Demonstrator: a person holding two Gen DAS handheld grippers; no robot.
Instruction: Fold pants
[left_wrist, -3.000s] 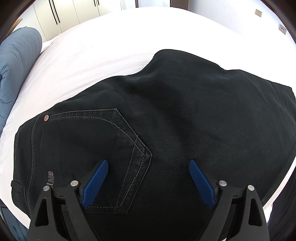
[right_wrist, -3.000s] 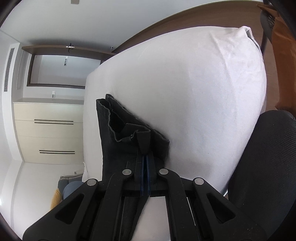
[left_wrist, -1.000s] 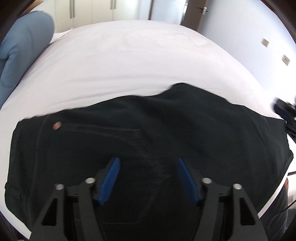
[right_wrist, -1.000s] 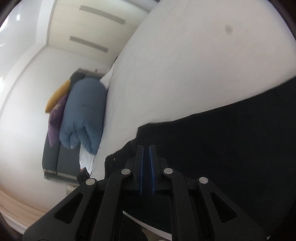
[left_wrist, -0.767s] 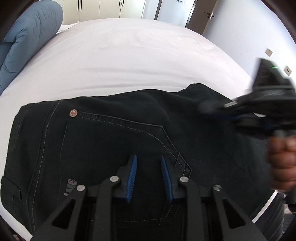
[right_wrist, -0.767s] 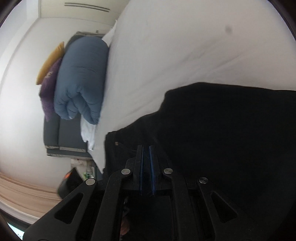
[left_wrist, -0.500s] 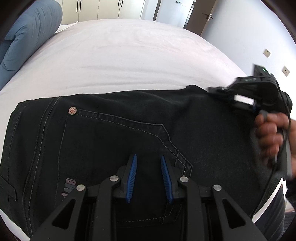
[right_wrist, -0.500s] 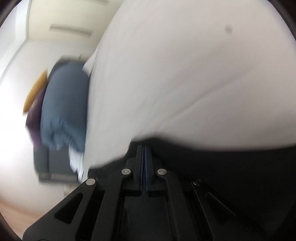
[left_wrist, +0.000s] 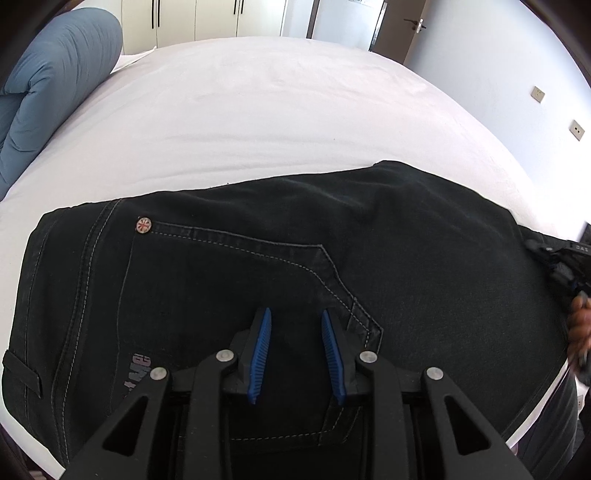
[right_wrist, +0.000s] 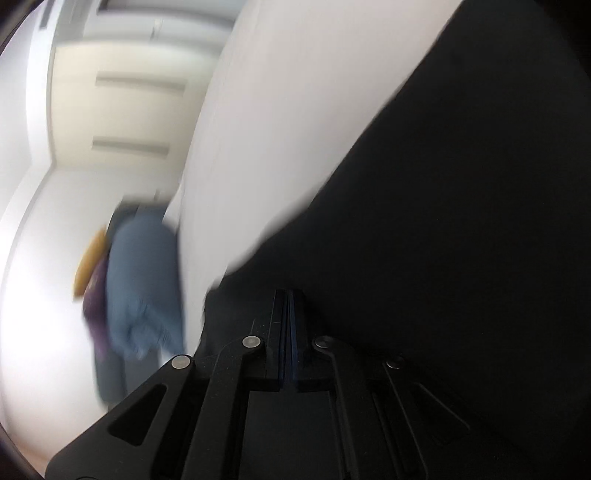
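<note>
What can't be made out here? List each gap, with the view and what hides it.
- Left wrist view: the right gripper and the hand on it are cut off by the right edge.
- Left wrist view: the left gripper covers the pants below it, so pad contact is unclear.
- Left wrist view: the print by the pocket is too small to read.
- Right wrist view: motion blur smears the blue bedding; dark cloth swallows the shut fingertips.

black denim pants (left_wrist: 258, 266): black, pale grey stitching, red-and-white patterned rivet
smooth cotton bed sheet (left_wrist: 280, 110): plain white
rolled quilted duvet (left_wrist: 48, 81), left of pants: dusty blue
left hand-held gripper (left_wrist: 295, 350): black, blue ribbed pads
</note>
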